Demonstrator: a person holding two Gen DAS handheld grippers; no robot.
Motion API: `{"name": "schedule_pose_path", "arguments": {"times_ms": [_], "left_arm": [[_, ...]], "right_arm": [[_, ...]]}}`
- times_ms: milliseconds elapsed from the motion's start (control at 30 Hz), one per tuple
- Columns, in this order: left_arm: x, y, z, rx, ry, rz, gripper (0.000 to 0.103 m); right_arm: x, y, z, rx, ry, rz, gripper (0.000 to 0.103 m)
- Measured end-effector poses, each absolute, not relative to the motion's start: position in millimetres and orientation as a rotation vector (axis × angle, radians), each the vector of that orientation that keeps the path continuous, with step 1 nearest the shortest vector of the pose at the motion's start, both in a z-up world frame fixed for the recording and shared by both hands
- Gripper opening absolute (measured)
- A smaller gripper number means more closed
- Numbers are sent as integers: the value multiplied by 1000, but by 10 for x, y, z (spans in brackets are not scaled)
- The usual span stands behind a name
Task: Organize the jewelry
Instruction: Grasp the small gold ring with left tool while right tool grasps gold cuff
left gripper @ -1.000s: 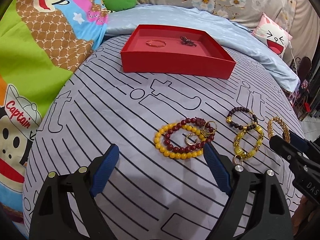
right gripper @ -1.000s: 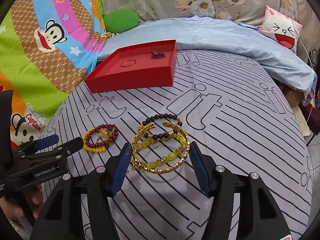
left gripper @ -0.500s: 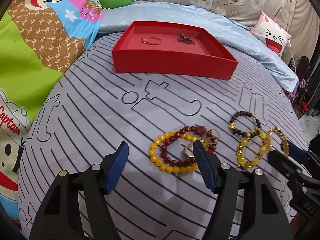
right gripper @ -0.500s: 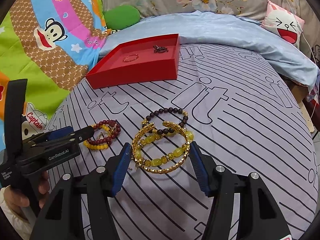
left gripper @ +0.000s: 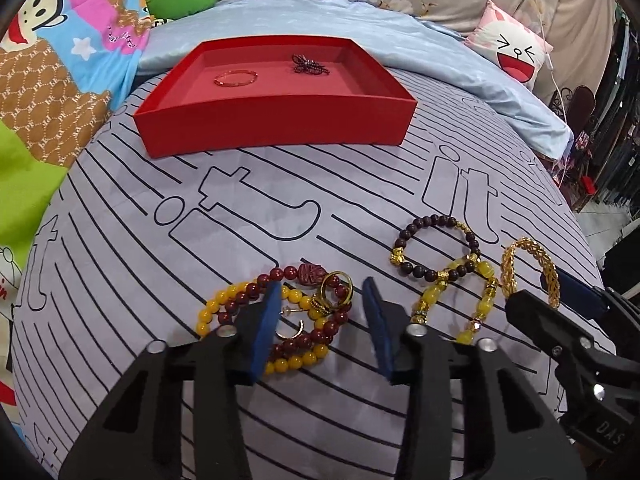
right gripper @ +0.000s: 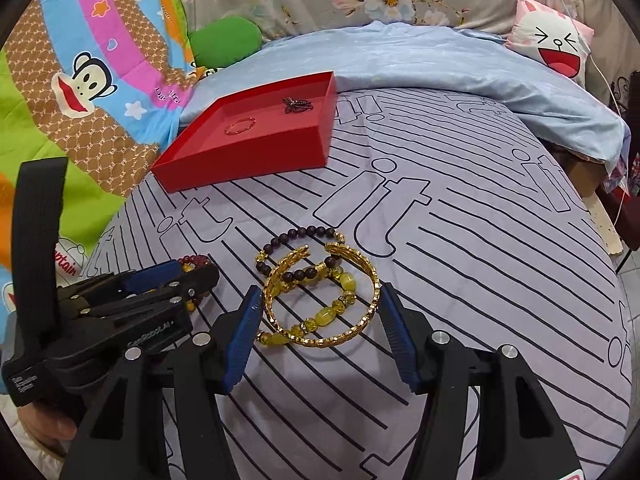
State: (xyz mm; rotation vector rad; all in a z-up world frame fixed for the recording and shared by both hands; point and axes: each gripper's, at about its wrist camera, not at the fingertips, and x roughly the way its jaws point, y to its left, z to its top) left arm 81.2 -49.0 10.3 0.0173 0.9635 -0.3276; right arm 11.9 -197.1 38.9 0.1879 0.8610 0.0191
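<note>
My left gripper [left gripper: 322, 284] hovers low over a pile on the bedspread, its jaws closing. Between its blue pads lie gold rings [left gripper: 334, 292], a small earring, and parts of a red bead bracelet [left gripper: 306, 274] and a yellow bead bracelet [left gripper: 212, 312]; the pads press on nothing. My right gripper [right gripper: 320, 292] has its pads against both sides of the gold bangle [right gripper: 320, 342], which rests on the bed. Inside that bangle lie a yellow stone bracelet [right gripper: 324, 316] and part of a dark bead bracelet [right gripper: 304, 234]. The red tray [left gripper: 272, 136] farther back holds a thin bangle [left gripper: 235, 78] and a dark beaded piece [left gripper: 310, 65].
The bed carries a grey striped cover [left gripper: 240, 208], with a pale blue quilt [right gripper: 440, 64] heaped behind the tray. A cartoon blanket [right gripper: 80, 92] lies on the left and a pink face pillow [right gripper: 556, 40] at the back right. The bed's edge drops off on the right.
My left gripper has moved in over the red and yellow beads and its jaws have narrowed a lot. The right gripper has stayed around the gold bangle.
</note>
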Motion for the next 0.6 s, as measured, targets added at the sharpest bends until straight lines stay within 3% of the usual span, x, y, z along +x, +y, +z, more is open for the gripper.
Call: {"name": "schedule_pose_path", "arguments": {"times_ms": [133, 300, 367, 600], "left_arm": [[834, -475, 101, 8, 965, -339, 18], [813, -446, 138, -11, 960, -354, 17], [797, -434, 161, -14, 956, -358, 3], [734, -361, 284, -41, 933, -365, 3]], "right_arm": [[138, -1957, 379, 187, 864, 27, 57], [152, -1907, 375, 182, 866, 44, 57], [150, -1889, 379, 180, 866, 52, 57], [138, -1806, 420, 168, 858, 73, 57]]}}
